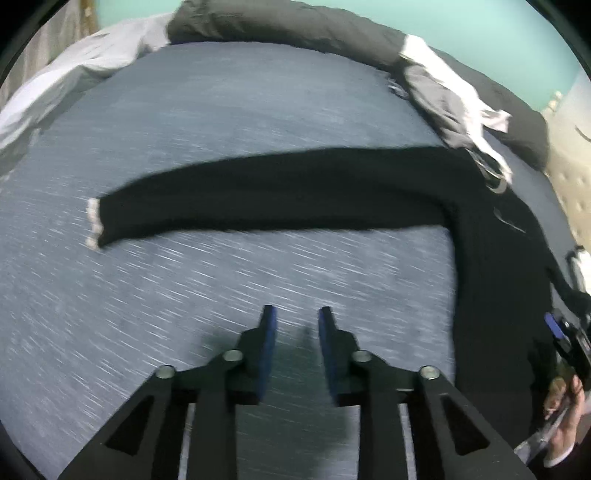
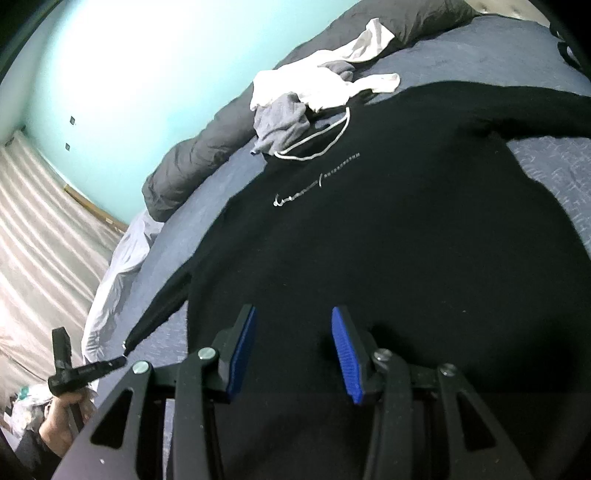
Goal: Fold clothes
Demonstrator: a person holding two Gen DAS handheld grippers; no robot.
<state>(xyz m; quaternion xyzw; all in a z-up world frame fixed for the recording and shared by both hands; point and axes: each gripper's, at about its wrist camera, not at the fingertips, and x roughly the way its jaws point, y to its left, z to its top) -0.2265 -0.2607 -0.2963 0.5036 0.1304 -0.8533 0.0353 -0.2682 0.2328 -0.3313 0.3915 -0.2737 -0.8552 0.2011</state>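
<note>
Black hoodie [image 2: 388,229] lies flat, chest up, on the blue bed [image 1: 221,122], one sleeve [image 1: 258,192] stretched out sideways. Left claw [image 1: 297,321] hangs over bare sheet just short of that sleeve, jaws parted, holding nothing. Right claw [image 2: 293,332] hovers over the hoodie's lower body, jaws wide apart and empty. Past the collar, a heap of white and grey clothes [image 2: 317,92] overlaps the drawstring [image 2: 325,142]. A dark duvet [image 1: 288,26] is bunched along the far edge.

A bed with a blue sheet [image 1: 221,122] fills the view. A dark grey duvet [image 2: 192,162] lies along its far edge, below a turquoise wall [image 2: 122,74].
</note>
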